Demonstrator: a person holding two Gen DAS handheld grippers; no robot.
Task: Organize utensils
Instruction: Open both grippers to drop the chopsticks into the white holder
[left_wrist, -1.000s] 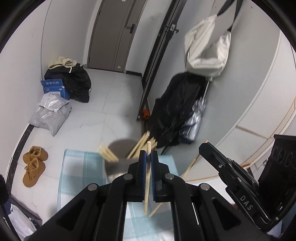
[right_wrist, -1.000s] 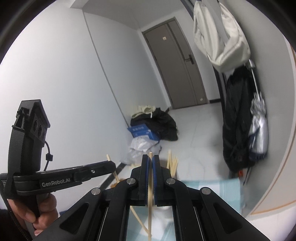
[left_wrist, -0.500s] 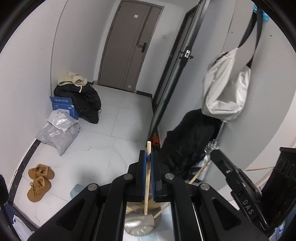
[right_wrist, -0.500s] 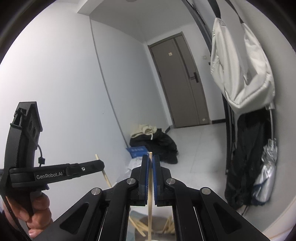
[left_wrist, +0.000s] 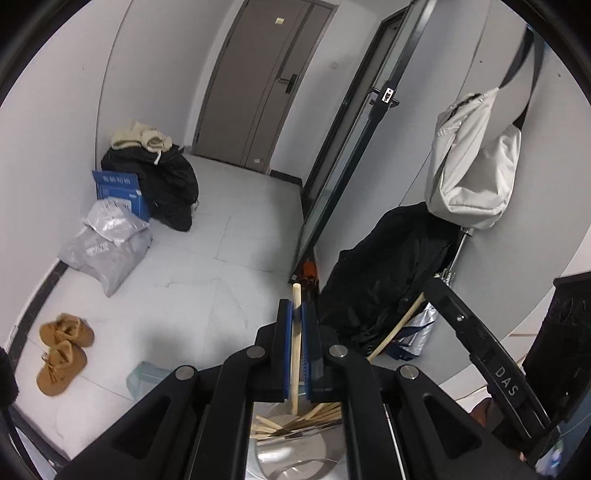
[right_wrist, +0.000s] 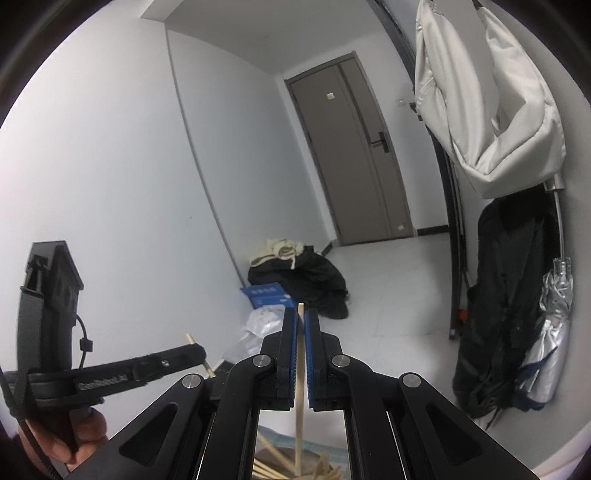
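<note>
Left wrist view: one chopstick clamped per gripper, both over the holder

We grip a wooden chopstick (left_wrist: 295, 354) in our left gripper (left_wrist: 295, 314), jaws clamped on it. Right gripper (right_wrist: 301, 325) is likewise clamped on its own chopstick (right_wrist: 300, 387). Both sticks hang above the steel holder (left_wrist: 295, 454), already holding loose chopsticks (left_wrist: 295, 421). Judged step: carrying the pair for placement. Next move needs tips lined up over the opening before letting go. Holder sits on a pale blue mat (left_wrist: 142, 373); grey tiled floor (left_wrist: 207, 258), brown shoes (left_wrist: 62, 350), closed door (left_wrist: 258, 85).

Pale bare-wood chopsticks (left_wrist: 295, 350) look matt against the gripper's ridged blue rubbery pads (left_wrist: 284, 350). Below them a metal cup (left_wrist: 295, 458) gleams glossy, and the floor tiles (left_wrist: 207, 266) ahead look smooth.
</note>
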